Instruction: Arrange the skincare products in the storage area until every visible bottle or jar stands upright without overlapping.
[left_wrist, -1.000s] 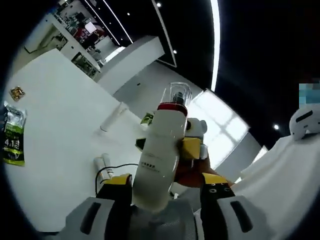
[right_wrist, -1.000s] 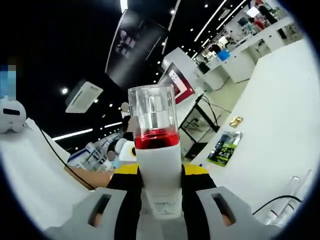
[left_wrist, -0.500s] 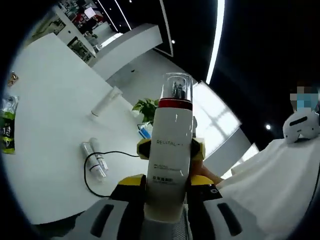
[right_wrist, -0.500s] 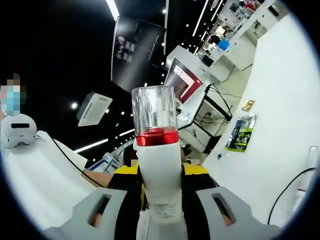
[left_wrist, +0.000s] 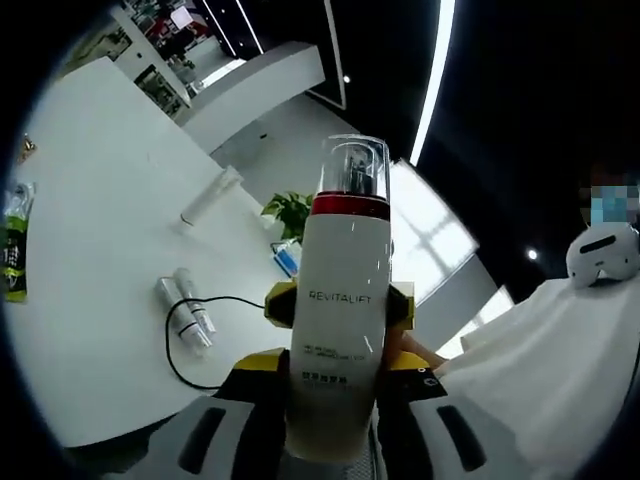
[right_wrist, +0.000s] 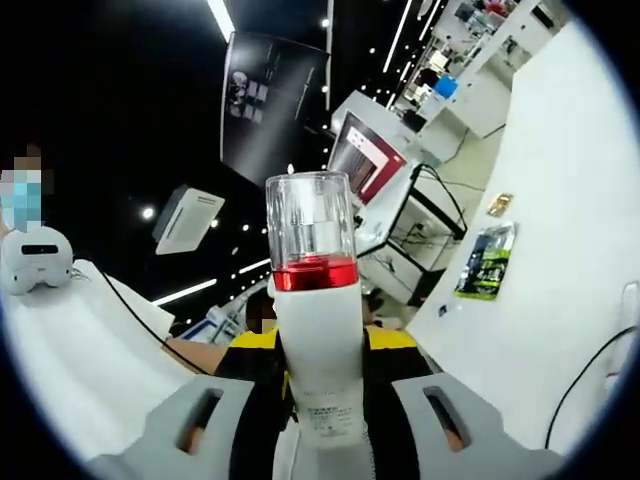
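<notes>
A white bottle (left_wrist: 345, 300) with a red band, a clear cap and the word REVITALIFT stands straight up in the left gripper view. My left gripper (left_wrist: 335, 385) is shut on its lower body. Behind it, the right gripper's yellow fingertips (left_wrist: 281, 302) clasp the same bottle from the far side. In the right gripper view the bottle (right_wrist: 318, 330) rises between the jaws of my right gripper (right_wrist: 322, 365), shut on it, cap upward. The bottle is held in the air, off the table.
A white table (left_wrist: 90, 200) holds two small tubes (left_wrist: 185, 310) lying flat, a black cable (left_wrist: 215, 305), a white tube (left_wrist: 210, 195) farther off and a green packet (left_wrist: 12, 255). The packet (right_wrist: 485, 262) also lies on the table (right_wrist: 570, 180). A person in white (left_wrist: 560, 350) stands close.
The bottle, tilted one second ago in the left gripper view, now stands straight with its label facing the camera. Both views have swung; both grips are unchanged.
</notes>
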